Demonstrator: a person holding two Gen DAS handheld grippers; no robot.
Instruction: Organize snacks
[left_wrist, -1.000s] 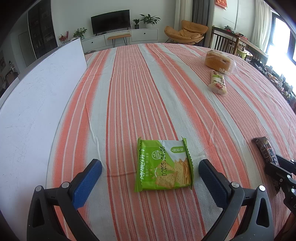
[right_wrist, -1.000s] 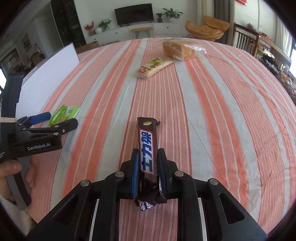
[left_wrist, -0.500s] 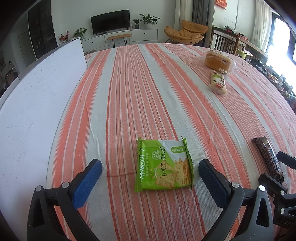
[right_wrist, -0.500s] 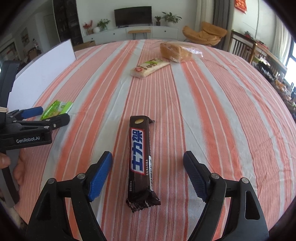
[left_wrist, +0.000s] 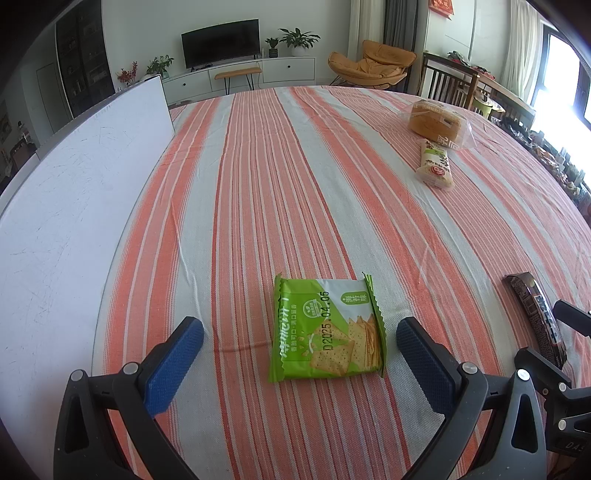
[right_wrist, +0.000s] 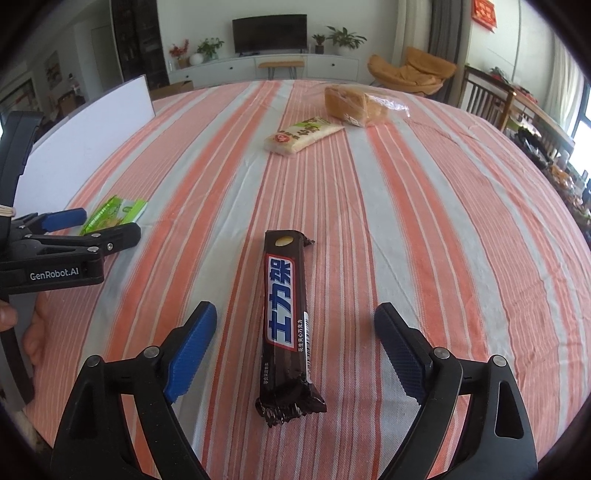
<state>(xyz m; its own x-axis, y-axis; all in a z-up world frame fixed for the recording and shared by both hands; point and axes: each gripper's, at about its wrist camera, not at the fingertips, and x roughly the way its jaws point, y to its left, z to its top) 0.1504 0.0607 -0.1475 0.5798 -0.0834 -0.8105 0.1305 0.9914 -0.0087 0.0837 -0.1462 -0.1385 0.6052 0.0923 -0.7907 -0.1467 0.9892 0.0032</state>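
Note:
A green cracker packet (left_wrist: 327, 330) lies flat on the striped tablecloth between the open fingers of my left gripper (left_wrist: 299, 345); it also shows in the right wrist view (right_wrist: 112, 214). A dark brown chocolate bar (right_wrist: 286, 317) lies on the cloth between the open fingers of my right gripper (right_wrist: 295, 336), untouched; it also shows in the left wrist view (left_wrist: 535, 317). A pale long snack packet (right_wrist: 303, 134) and a bagged loaf of bread (right_wrist: 354, 103) lie farther back.
A white board (left_wrist: 62, 206) lies along the left side of the table. The orange-and-white striped cloth (right_wrist: 424, 221) covers the round table. Chairs and a side table stand beyond the far right edge.
My right gripper opened and let go of the chocolate bar, which now lies on the cloth, then drew back slightly. The left gripper has not moved.

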